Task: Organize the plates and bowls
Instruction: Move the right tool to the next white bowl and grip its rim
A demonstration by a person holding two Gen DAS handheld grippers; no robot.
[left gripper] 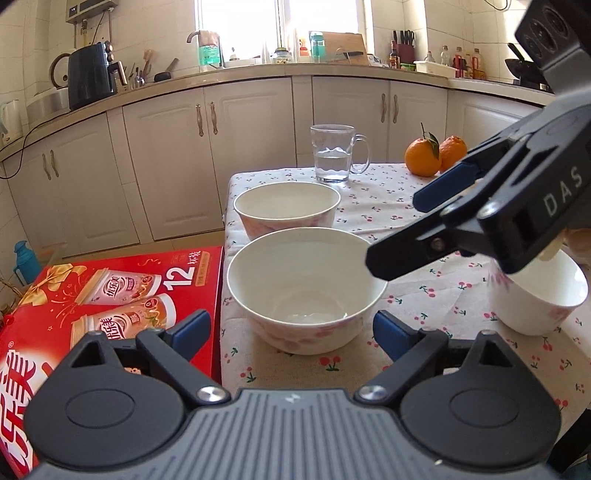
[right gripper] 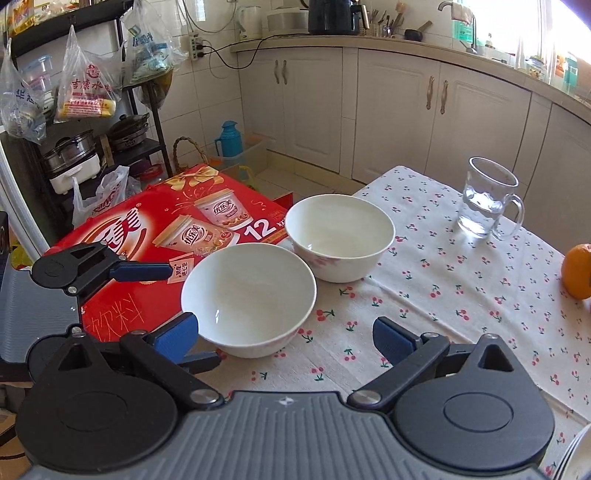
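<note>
We see three glazed white bowls on the cherry-print tablecloth (left gripper: 424,306): the near bowl (left gripper: 306,288) ahead of our left gripper (left gripper: 288,332), whose jaws are spread and empty. It is probably ceramic: stiff, slick, breakable, best pinched at the rim. Our right gripper (right gripper: 286,339) is spread too.

Cream cabinets (left gripper: 255,122) under a curved counter (left gripper: 258,70), bright window (left gripper: 277,22) — white-tiled walls (right gripper: 218,85)

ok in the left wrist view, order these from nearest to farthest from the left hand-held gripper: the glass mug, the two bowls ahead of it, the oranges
1. Near bowl, straight ahead of the left hand-held gripper.
2. Far bowl, directly behind the first.
3. Glass mug, farther back, centre.
4. Oranges, back right; their depth is close to the mug's, so their rank is less sure.
</note>
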